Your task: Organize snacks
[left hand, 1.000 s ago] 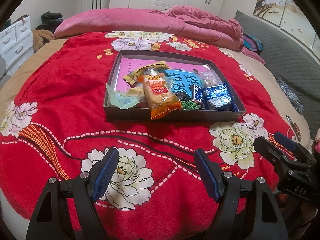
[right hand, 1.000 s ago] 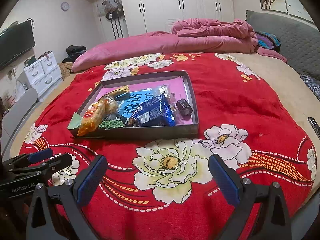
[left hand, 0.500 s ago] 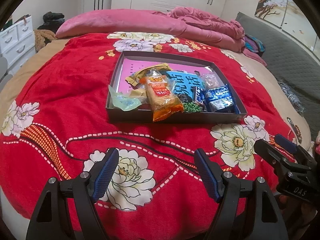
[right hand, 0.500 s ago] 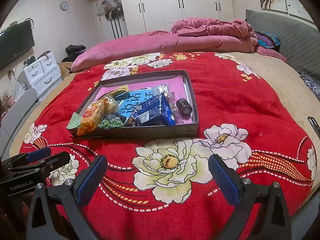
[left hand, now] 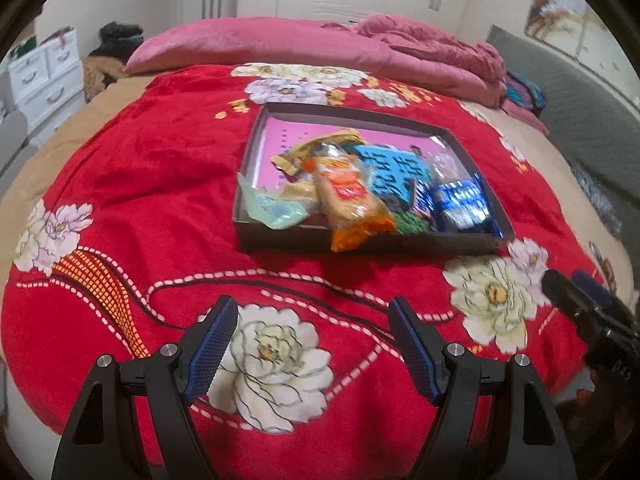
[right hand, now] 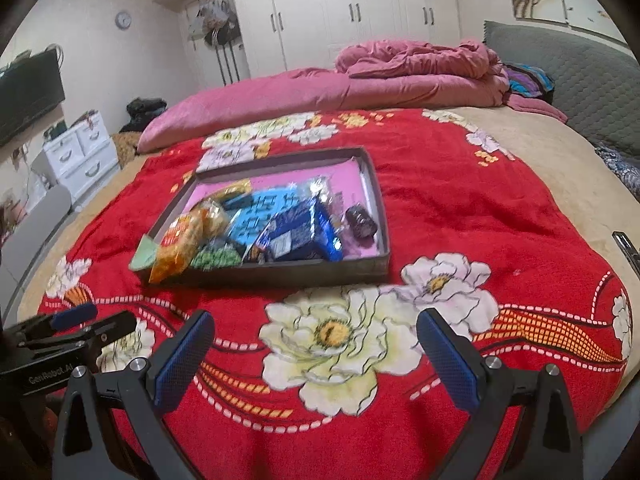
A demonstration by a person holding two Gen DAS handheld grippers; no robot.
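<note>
Snacks sit piled in a shallow dark tray [left hand: 360,242] w/ pink floor, on the red floral blanket [left hand: 140,184] mid-bed. Orange cracker pack [left hand: 348,200] hangs over the near wall; pale green packet [left hand: 272,210] pokes over the near-left corner. Blue pouch [right hand: 260,220], dark blue cookie pack [right hand: 300,236], green peas pack [right hand: 216,258] crowd the near half; small dark wrapped piece [right hand: 362,220] lies alone by the right wall.

Change vs 1 s ago: both views have closed in slightly on the tray, now blurred, so grippers are moving toward it. Snacks lie as they did. Judgement: approach only, no sorting effect yet visible.

Left gripper [left hand: 310,344]: fingers wide apart, nothing between, low over the blanket, short of the tray. Right gripper [right hand: 316,356]: same, spread and empty, to the right of the left one.

Room: far half of tray floor is bare pink, good space to lay packs flat. Open blanket all round tray. Overhanging orange pack offers an easy edge to pinch; near wall blocks low entry to the rest, so come from above.
</note>
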